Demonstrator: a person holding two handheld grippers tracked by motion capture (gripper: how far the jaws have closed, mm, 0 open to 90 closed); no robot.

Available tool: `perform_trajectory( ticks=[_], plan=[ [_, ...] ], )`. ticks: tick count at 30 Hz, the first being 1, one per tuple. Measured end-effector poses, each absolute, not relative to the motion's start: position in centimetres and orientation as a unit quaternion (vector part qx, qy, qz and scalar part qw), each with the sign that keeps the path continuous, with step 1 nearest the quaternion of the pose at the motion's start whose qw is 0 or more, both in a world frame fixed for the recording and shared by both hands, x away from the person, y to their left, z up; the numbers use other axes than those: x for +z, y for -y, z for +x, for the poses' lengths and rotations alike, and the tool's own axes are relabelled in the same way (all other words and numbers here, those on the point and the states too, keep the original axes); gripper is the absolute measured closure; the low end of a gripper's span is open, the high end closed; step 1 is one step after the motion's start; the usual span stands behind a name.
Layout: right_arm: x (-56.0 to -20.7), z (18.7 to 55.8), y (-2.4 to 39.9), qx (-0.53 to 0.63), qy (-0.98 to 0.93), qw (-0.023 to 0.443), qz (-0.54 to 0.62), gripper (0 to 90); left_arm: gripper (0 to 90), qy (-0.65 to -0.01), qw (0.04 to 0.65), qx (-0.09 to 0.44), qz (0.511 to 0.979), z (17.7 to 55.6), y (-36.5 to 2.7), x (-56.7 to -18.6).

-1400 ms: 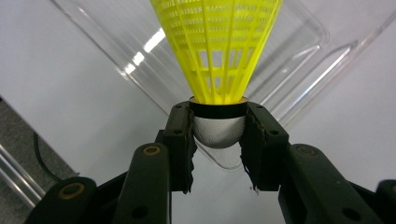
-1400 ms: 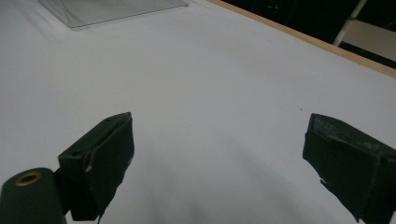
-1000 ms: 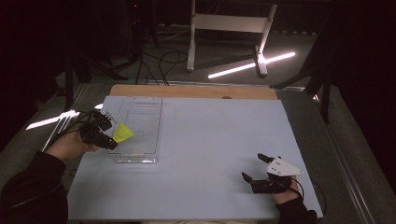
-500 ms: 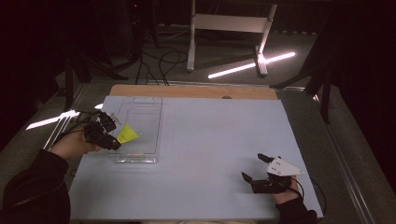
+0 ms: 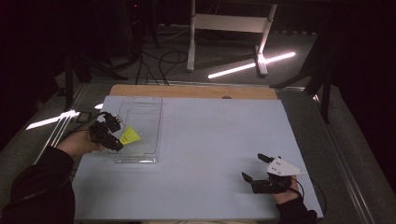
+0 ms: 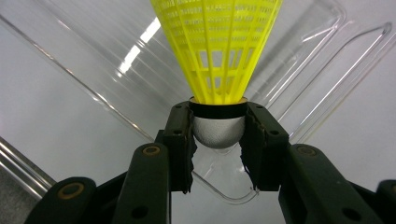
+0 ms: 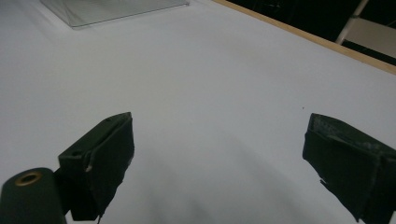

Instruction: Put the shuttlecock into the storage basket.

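Observation:
A yellow plastic shuttlecock (image 6: 219,51) with a grey rounded cork (image 6: 218,133) is clamped by its cork between the pads of my left gripper (image 6: 218,140). In the high view this gripper (image 5: 113,135) holds the shuttlecock (image 5: 130,136) over the left side of a clear plastic tray (image 5: 148,120) at the table's left. The tray's ribbed clear bottom (image 6: 299,79) lies under the yellow skirt. My right gripper (image 5: 255,169) rests near the table's front right, jaws wide apart, with only bare white table (image 7: 210,93) between its pads (image 7: 107,154).
A wooden strip (image 5: 187,91) runs along the table's far edge. The tray's near corner (image 7: 116,11) shows far off in the right gripper view. A white stand (image 5: 224,28) and cables stand on the dark floor beyond.
My left gripper with the shuttlecock has edged slightly right, over the tray's left side. The right gripper has stayed still.

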State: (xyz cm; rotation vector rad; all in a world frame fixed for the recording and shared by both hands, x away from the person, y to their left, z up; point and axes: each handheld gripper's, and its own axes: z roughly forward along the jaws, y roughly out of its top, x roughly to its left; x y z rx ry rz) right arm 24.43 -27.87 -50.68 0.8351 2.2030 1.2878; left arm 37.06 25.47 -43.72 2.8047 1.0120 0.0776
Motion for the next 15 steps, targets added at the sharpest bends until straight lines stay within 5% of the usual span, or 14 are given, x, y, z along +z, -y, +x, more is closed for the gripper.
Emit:
perform_trajectory(
  ticks=[15],
  plan=[
    [-50.68, 24.43, 27.89, 0.467, -0.799, 0.228, 0.302, 9.0, 61.3, -0.359, 0.072, 0.019, 0.931, 37.73, -25.11, -43.77]
  ],
)
